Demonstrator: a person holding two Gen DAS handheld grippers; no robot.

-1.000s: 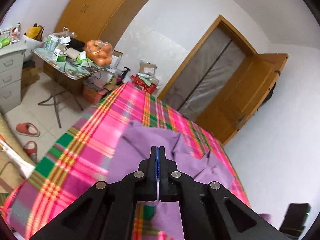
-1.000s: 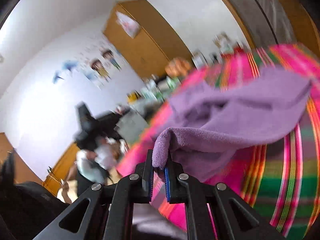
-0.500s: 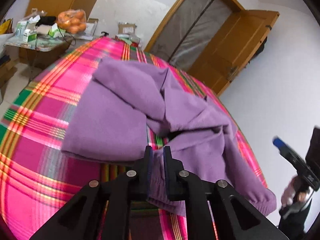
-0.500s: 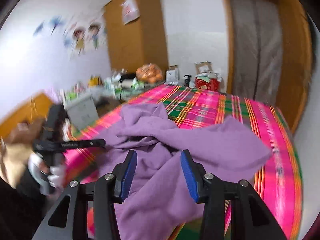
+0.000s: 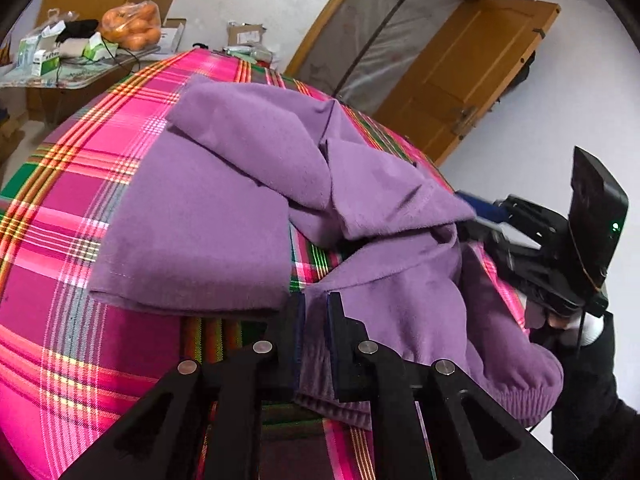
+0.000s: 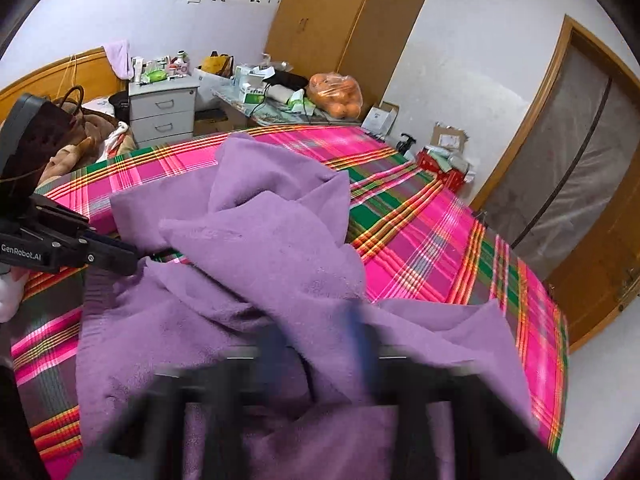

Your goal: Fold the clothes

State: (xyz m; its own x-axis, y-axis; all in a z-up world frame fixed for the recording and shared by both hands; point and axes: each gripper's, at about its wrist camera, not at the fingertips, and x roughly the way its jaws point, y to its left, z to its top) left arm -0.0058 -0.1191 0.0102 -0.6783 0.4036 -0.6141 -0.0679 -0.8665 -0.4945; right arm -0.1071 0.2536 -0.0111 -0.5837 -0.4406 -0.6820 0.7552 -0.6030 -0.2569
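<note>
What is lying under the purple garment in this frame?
The purple garment lies crumpled on a pink plaid bedsheet, which shows around it and through a gap between folds. Anything else beneath the fabric is covered and cannot be seen.

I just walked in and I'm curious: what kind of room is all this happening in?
Most likely a home bedroom: a bed with a pink plaid cover, a wooden wardrobe and a small drawer unit beside a wooden headboard.
</note>
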